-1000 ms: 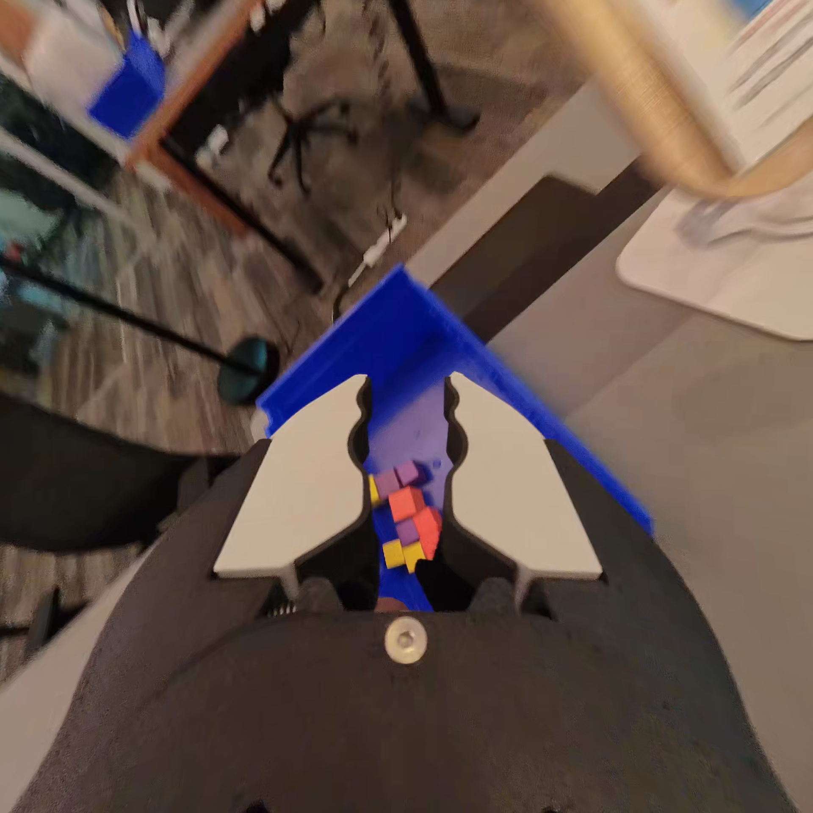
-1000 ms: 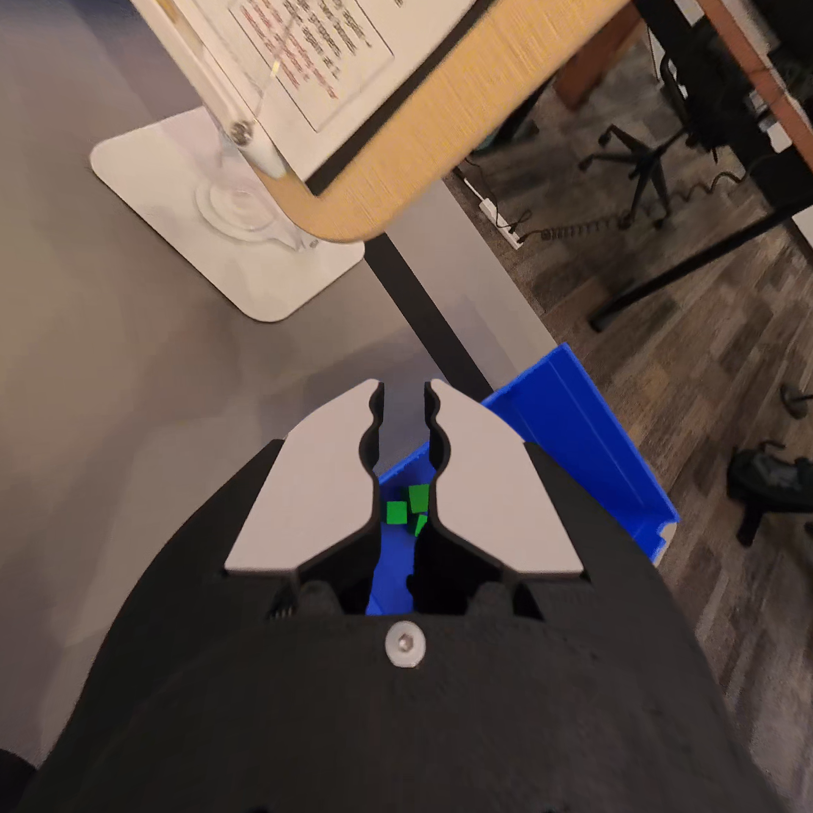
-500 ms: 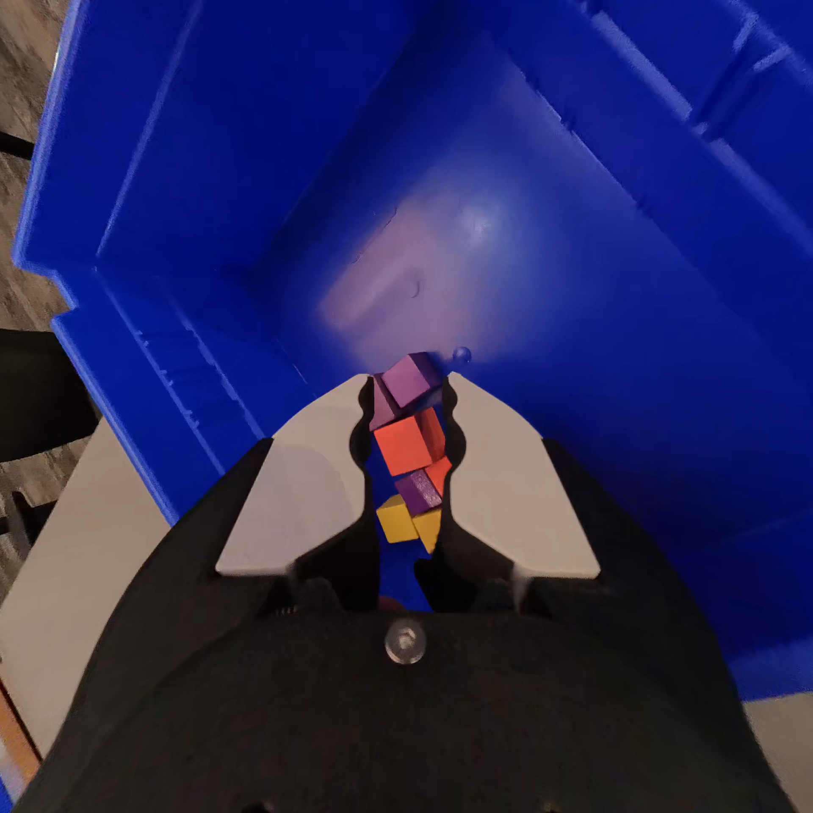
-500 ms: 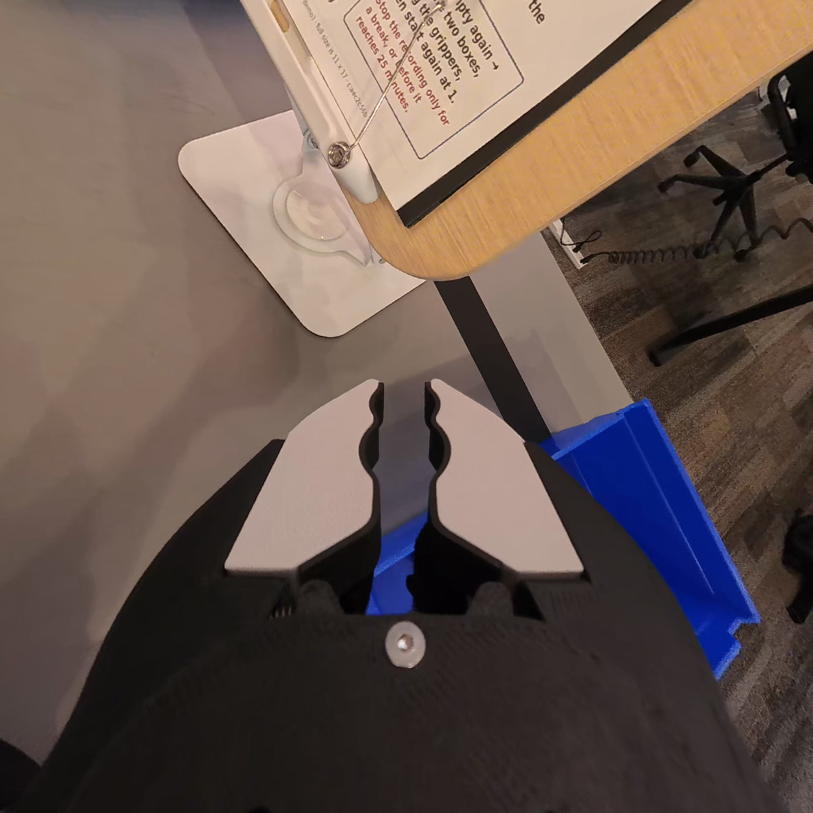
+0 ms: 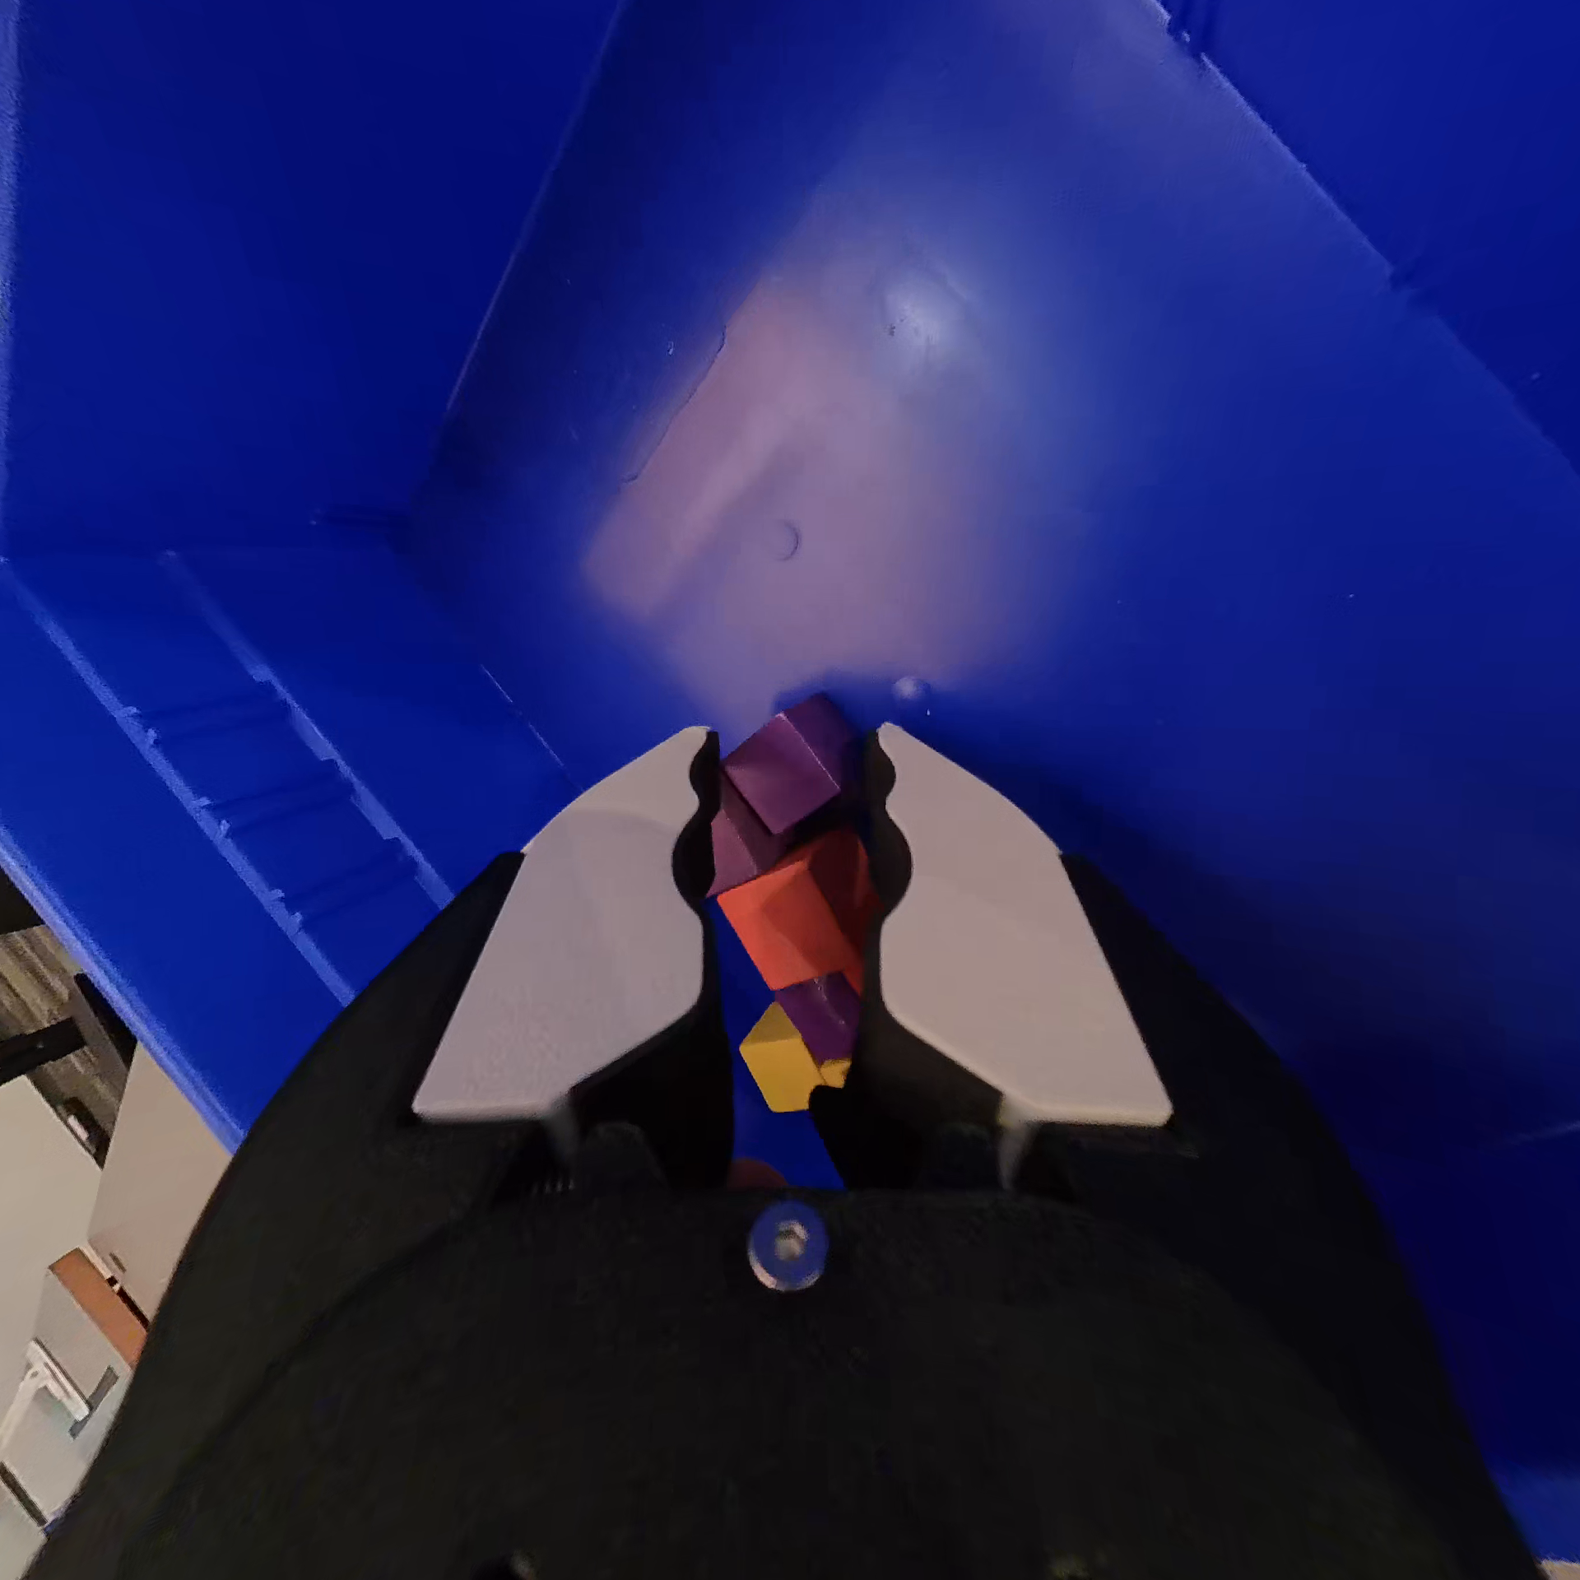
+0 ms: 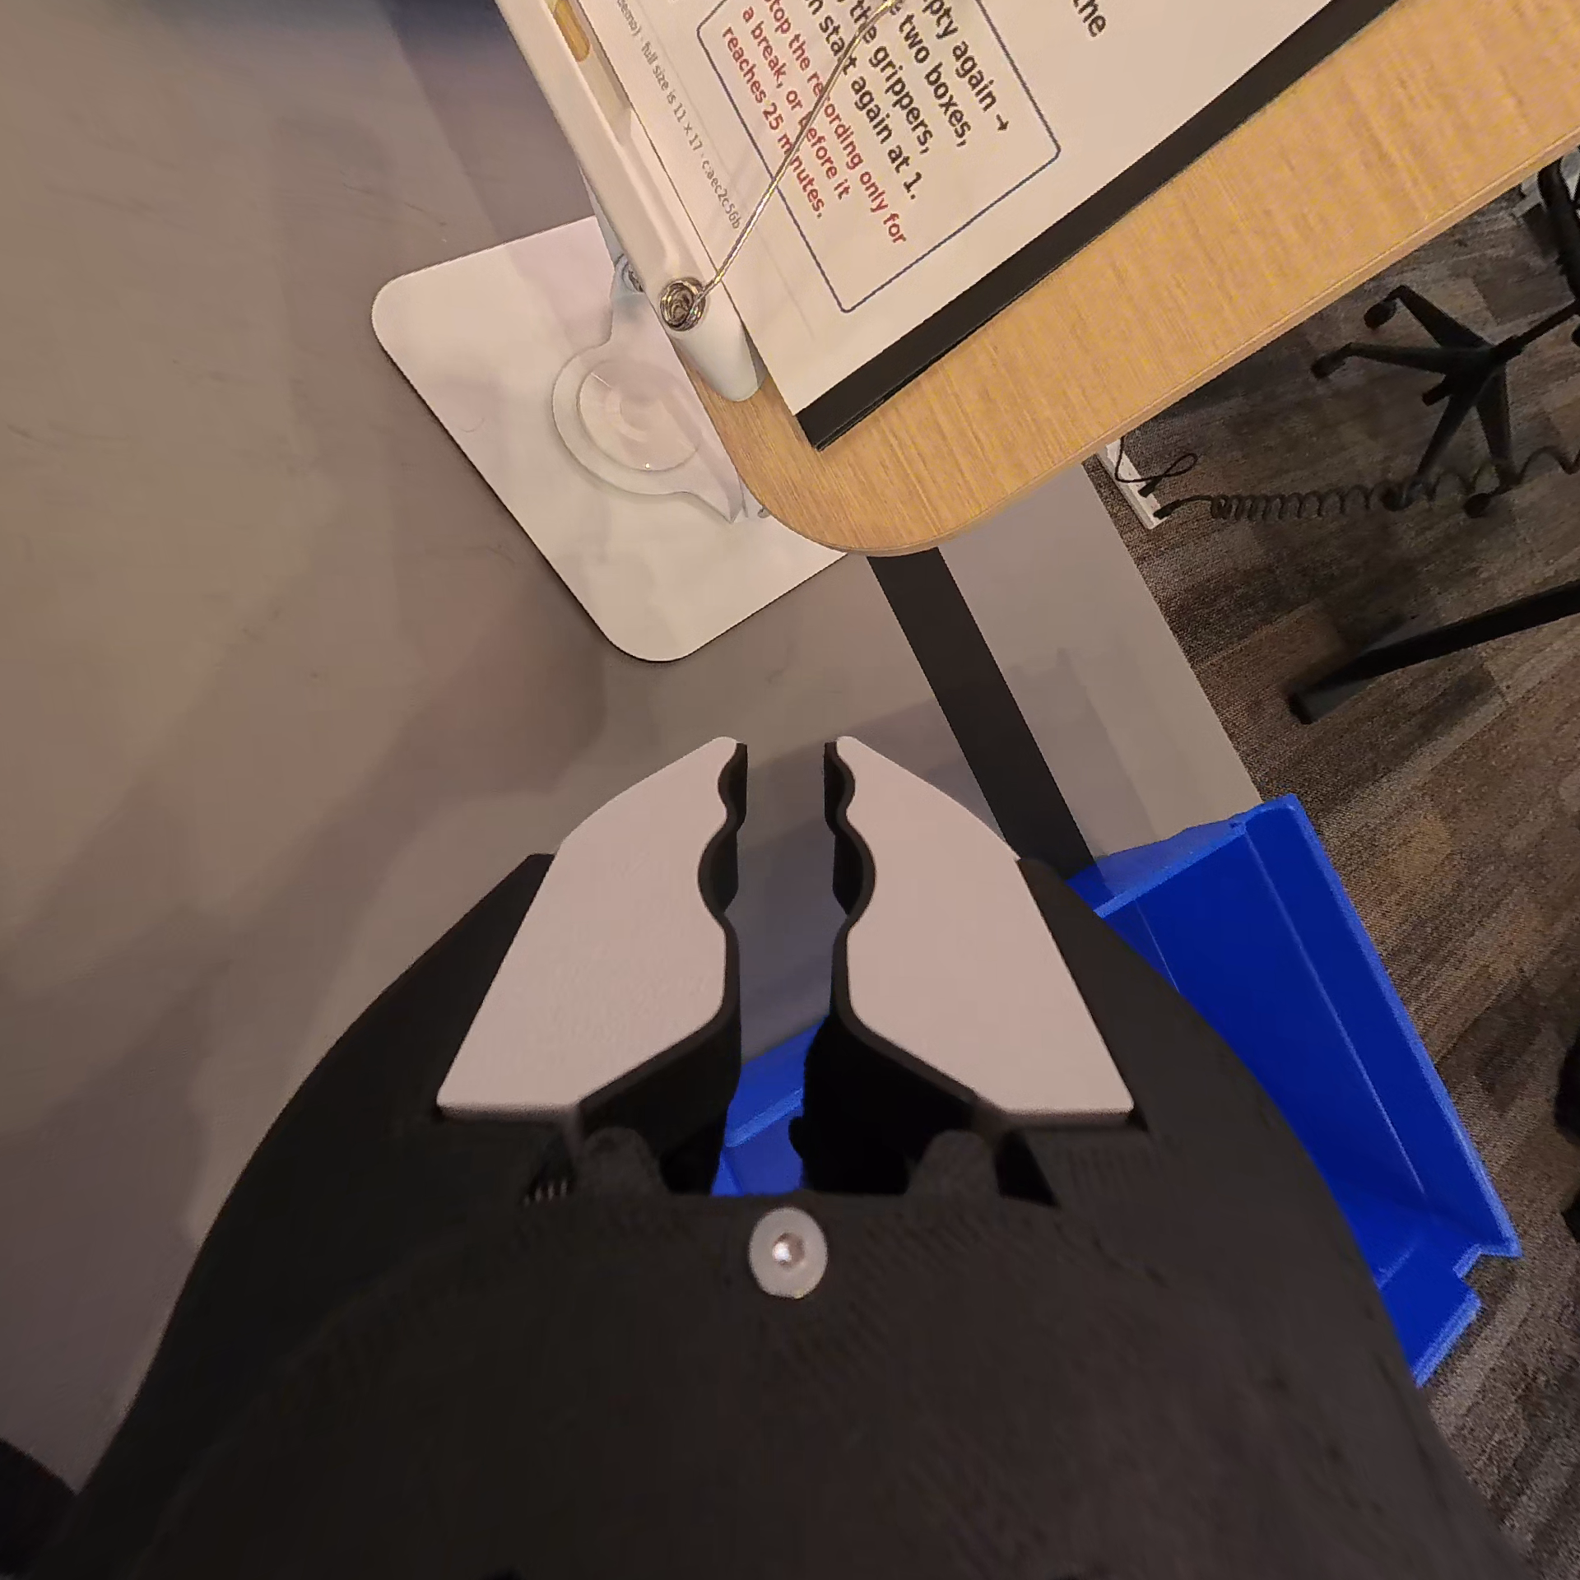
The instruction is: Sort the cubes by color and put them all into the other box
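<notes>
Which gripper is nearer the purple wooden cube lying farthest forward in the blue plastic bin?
Left. The left gripper has that purple wooden cube between its jaws; the right gripper hangs over bare grey tabletop.

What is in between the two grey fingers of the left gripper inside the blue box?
In the left wrist view, cubes on the blue box floor show between the fingers: purple cube at the tips, then orange cube, then yellow cube.
</notes>
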Demonstrator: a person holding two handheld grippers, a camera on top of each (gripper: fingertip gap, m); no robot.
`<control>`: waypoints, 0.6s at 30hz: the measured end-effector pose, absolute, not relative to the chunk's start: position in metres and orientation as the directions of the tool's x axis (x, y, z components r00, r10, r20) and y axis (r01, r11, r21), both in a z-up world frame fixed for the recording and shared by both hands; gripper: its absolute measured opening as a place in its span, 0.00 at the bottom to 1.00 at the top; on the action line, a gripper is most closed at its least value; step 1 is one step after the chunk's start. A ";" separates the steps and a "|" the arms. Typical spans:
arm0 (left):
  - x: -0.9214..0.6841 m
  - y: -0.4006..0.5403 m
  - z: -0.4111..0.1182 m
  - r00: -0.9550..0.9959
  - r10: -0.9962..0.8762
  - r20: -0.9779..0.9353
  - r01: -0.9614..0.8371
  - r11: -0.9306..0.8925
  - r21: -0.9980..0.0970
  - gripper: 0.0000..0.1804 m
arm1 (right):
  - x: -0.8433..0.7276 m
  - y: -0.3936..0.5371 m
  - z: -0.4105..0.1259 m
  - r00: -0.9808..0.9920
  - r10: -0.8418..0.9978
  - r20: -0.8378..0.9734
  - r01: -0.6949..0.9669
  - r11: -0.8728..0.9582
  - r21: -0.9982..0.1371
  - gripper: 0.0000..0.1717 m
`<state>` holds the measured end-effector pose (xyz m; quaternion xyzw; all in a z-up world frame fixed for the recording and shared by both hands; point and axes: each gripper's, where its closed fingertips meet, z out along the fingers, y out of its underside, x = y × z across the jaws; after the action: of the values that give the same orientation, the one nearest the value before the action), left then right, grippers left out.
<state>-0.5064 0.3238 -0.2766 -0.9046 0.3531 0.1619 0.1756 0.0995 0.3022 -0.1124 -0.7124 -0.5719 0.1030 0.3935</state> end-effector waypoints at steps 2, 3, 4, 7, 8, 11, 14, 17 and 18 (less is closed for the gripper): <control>-0.508 0.323 -0.277 0.703 -0.576 -0.416 -0.689 -0.697 -0.199 0.18 | 0.100 0.302 -0.112 0.325 0.896 0.303 0.734 -0.037 -0.678 0.10; -0.509 0.322 -0.277 0.714 -0.568 -0.410 -0.676 -0.712 -0.191 0.18 | 0.100 0.302 -0.113 0.326 0.896 0.303 0.735 -0.038 -0.677 0.10; -0.511 0.319 -0.277 0.725 -0.560 -0.401 -0.661 -0.728 -0.178 0.19 | 0.100 0.302 -0.113 0.325 0.896 0.304 0.735 -0.037 -0.677 0.10; -0.514 0.312 -0.278 0.752 -0.542 -0.376 -0.627 -0.765 -0.151 0.19 | 0.101 0.302 -0.113 0.324 0.895 0.307 0.738 -0.036 -0.674 0.10; -0.513 0.311 -0.278 0.765 -0.531 -0.364 -0.613 -0.774 -0.158 0.18 | 0.101 0.303 -0.113 0.325 0.894 0.309 0.738 -0.036 -0.674 0.10; -0.515 0.315 -0.277 0.778 -0.508 -0.370 -0.593 -0.788 -0.166 0.17 | 0.101 0.303 -0.112 0.327 0.893 0.310 0.735 -0.034 -0.677 0.10; -0.511 0.318 -0.279 0.799 -0.488 -0.352 -0.572 -0.797 -0.193 0.17 | 0.100 0.302 -0.112 0.322 0.895 0.309 0.737 -0.032 -0.675 0.10; -0.510 0.319 -0.279 0.829 -0.460 -0.317 -0.538 -0.812 -0.228 0.16 | 0.100 0.302 -0.113 0.322 0.894 0.311 0.738 -0.032 -0.674 0.10; -0.510 0.320 -0.279 0.837 -0.452 -0.309 -0.528 -0.816 -0.235 0.16 | 0.100 0.302 -0.112 0.322 0.895 0.310 0.738 -0.031 -0.675 0.10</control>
<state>-0.5097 0.3197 -0.2786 -0.9453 0.2591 0.1206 0.1573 0.0999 0.3019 -0.1123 -0.7111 -0.5738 0.0997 0.3938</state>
